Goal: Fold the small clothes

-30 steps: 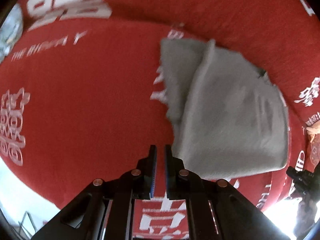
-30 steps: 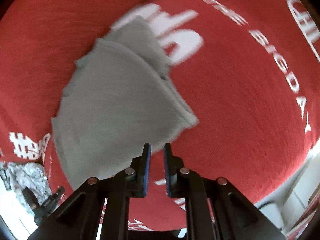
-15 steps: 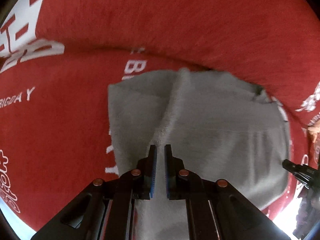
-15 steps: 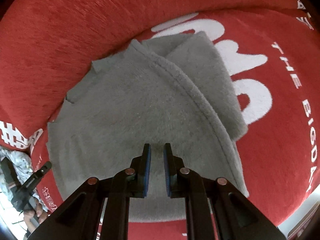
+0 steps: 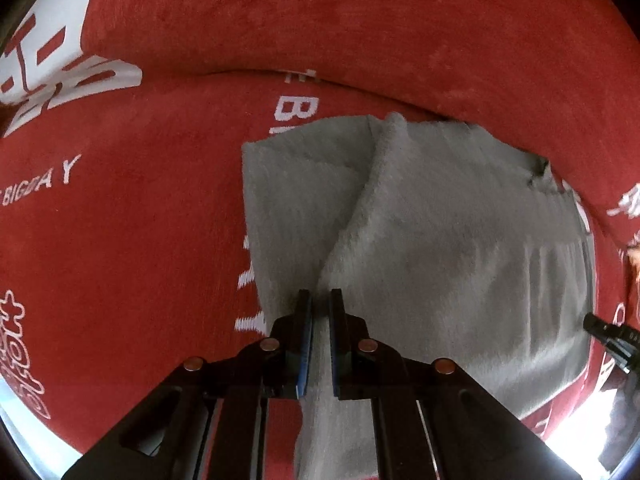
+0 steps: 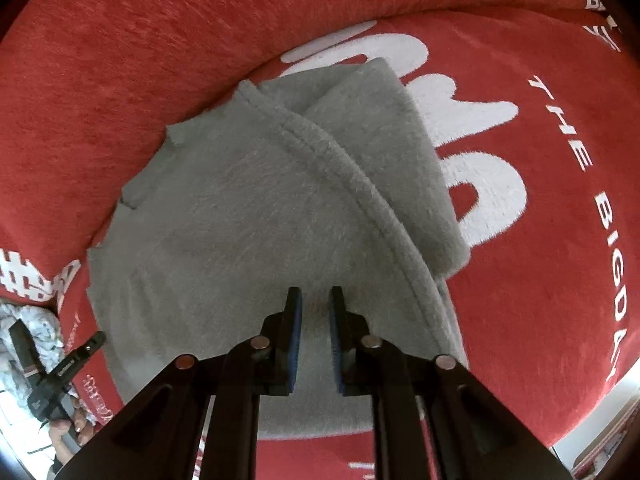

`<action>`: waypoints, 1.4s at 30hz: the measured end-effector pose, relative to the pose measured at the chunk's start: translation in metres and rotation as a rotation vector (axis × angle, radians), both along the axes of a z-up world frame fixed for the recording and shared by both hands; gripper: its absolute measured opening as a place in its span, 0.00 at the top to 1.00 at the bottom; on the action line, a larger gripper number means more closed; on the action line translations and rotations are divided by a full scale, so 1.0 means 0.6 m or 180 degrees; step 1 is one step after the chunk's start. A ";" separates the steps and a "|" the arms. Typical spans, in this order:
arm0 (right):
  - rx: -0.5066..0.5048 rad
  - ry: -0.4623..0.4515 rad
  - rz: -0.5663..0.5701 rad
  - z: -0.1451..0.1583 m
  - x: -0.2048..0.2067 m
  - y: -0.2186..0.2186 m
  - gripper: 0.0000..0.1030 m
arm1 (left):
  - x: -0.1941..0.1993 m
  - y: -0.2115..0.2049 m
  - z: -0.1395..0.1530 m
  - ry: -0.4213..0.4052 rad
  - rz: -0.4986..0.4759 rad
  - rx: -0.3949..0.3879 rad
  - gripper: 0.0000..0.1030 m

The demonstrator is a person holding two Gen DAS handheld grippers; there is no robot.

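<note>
A grey fleecy garment (image 5: pixel 460 248) lies folded on a red blanket (image 5: pixel 120 240) with white lettering; a thick hemmed edge runs diagonally across its top layer. My left gripper (image 5: pixel 319 296) points straight down over the garment's left part, right at that hem, jaws shut with nothing between them. In the right wrist view the same garment (image 6: pixel 240 220) fills the middle. My right gripper (image 6: pixel 315 294) hovers over its near half, left of the hem. Its jaws are opening, and nothing is gripped between the pads.
The red blanket (image 6: pixel 540 280) rises into a padded back behind the garment. The right gripper's tip (image 5: pixel 612 336) shows at the left view's right edge. A hand holds the left gripper (image 6: pixel 60 376) at lower left, beside a pale patterned cloth (image 6: pixel 24 320).
Both grippers have moved from beside the garment to over it and come lower. The right gripper's jaws stand slightly wider than before. The garment has not shifted.
</note>
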State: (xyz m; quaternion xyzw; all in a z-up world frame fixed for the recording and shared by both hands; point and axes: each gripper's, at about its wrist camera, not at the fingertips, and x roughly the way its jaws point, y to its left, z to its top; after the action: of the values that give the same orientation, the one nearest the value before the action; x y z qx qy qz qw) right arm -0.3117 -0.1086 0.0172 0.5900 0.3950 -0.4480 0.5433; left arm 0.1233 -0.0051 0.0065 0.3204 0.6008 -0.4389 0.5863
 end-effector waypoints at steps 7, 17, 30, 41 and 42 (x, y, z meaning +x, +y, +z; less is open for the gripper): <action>0.0078 -0.0060 -0.0025 0.019 -0.001 0.036 0.83 | 0.001 0.023 0.027 0.0006 -0.0035 0.0041 0.92; 0.0209 -0.0125 0.0058 0.021 0.053 0.081 0.68 | -0.004 0.067 0.054 -0.0014 -0.0131 0.0105 0.92; 0.0384 -0.0297 0.0262 0.014 0.128 0.125 0.56 | 0.001 0.076 0.047 -0.0087 -0.0200 0.0163 0.92; 0.0530 -0.0496 0.0556 0.001 0.211 0.168 0.44 | 0.019 0.098 0.040 -0.0241 -0.0114 0.0188 0.02; 0.0560 -0.0543 0.0553 -0.002 0.218 0.173 0.42 | 0.020 0.100 0.037 -0.0288 -0.0117 0.0204 0.02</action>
State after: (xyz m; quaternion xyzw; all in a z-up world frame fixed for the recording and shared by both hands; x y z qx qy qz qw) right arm -0.1812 -0.0050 0.0163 0.6349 0.4347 -0.3113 0.5578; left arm 0.1355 0.0550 0.0289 0.3695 0.5815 -0.4152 0.5941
